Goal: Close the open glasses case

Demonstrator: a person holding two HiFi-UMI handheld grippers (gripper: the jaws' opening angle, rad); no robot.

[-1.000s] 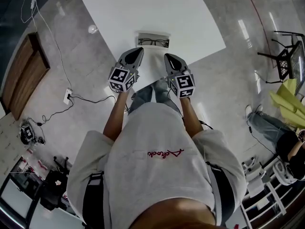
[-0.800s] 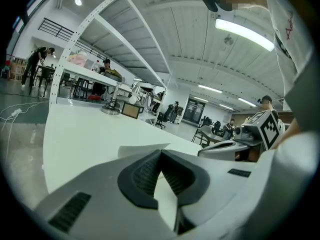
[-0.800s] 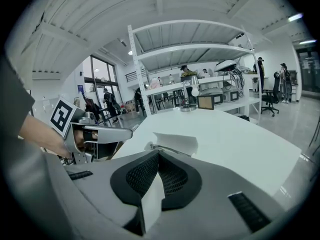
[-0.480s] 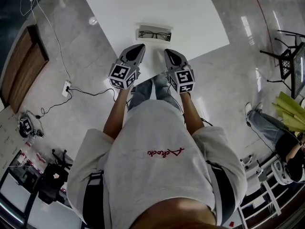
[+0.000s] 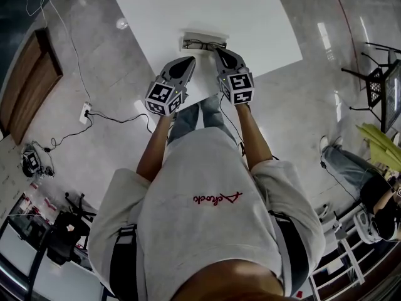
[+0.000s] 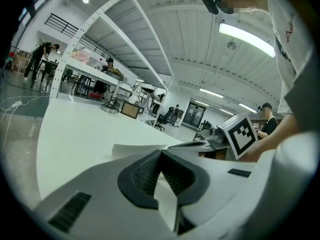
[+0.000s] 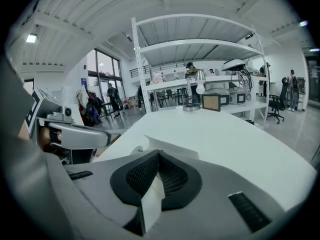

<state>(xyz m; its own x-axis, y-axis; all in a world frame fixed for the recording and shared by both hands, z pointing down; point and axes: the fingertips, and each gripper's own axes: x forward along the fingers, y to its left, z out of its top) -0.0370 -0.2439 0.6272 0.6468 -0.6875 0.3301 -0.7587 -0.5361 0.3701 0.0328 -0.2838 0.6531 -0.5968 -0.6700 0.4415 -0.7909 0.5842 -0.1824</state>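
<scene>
The open glasses case (image 5: 203,42) lies near the front edge of the white table (image 5: 207,5), with dark-framed glasses inside it. My right gripper (image 5: 220,51) is shut, and its tip is at the case's near right corner. In the right gripper view the pale case (image 7: 172,148) shows just beyond the closed jaws. My left gripper (image 5: 187,61) is also shut and holds nothing. It sits a little short of the case, to its left. The left gripper view shows the case's pale lid (image 6: 134,150) ahead of the jaws.
A desk lamp (image 7: 192,100) and a framed board (image 7: 211,102) stand at the table's far end. On the floor at the left lie a cable and socket (image 5: 84,113) and a wooden panel (image 5: 28,93). A seated person (image 5: 369,184) is at the right.
The right gripper has moved forward onto the table until its tip reached the case. The left gripper has edged forward a little. Both have stayed shut.
</scene>
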